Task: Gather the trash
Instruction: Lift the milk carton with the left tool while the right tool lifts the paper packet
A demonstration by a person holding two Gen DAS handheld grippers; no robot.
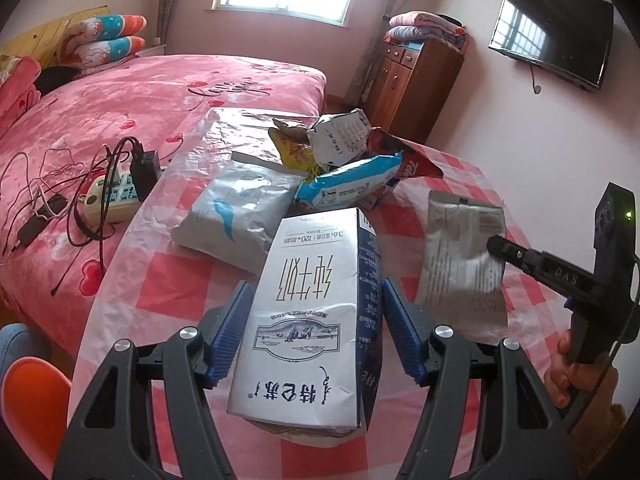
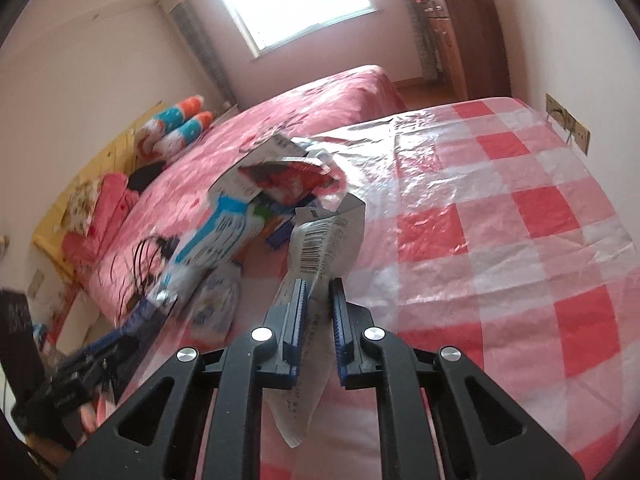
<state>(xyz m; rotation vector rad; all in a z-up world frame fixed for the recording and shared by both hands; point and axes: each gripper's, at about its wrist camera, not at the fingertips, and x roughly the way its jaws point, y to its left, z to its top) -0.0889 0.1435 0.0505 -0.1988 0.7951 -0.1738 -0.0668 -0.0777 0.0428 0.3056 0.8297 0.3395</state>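
- The left tool (image 1: 314, 320) holds a white and navy milk carton (image 1: 308, 312) between its blue-padded fingers (image 1: 236, 320); the pads sit against the carton's two sides, and the carton tilts above the counter (image 1: 168, 280), which is covered in a red-and-white checked plastic sheet.
- The right tool (image 2: 318, 312) is clenched on a silver foil wrapper (image 2: 320, 248) with a barcode, lifted off the counter (image 2: 500, 240); the wrapper passes between the pads and hangs out below them.
- In the left wrist view the same foil wrapper (image 1: 460, 252) hangs from the right tool (image 1: 496, 245), to the right of the carton and apart from it.
- Beyond the carton lies a heap of trash: a grey-white pouch (image 1: 236, 216), a blue and white packet (image 1: 352, 184), a yellow snack bag (image 1: 296, 152), a crumpled white carton (image 1: 340, 136) and a red wrapper (image 1: 404, 156).
- The grey-white pouch lies flat just behind the carton; the other pieces overlap each other farther back.
- Left of the counter stands a bed (image 1: 140, 100) with a pink spread, carrying a power strip (image 1: 116, 194) with tangled cables.
- A wall television (image 1: 552, 36) hangs at the right, and a wooden cabinet (image 1: 416, 80) stands below folded blankets.
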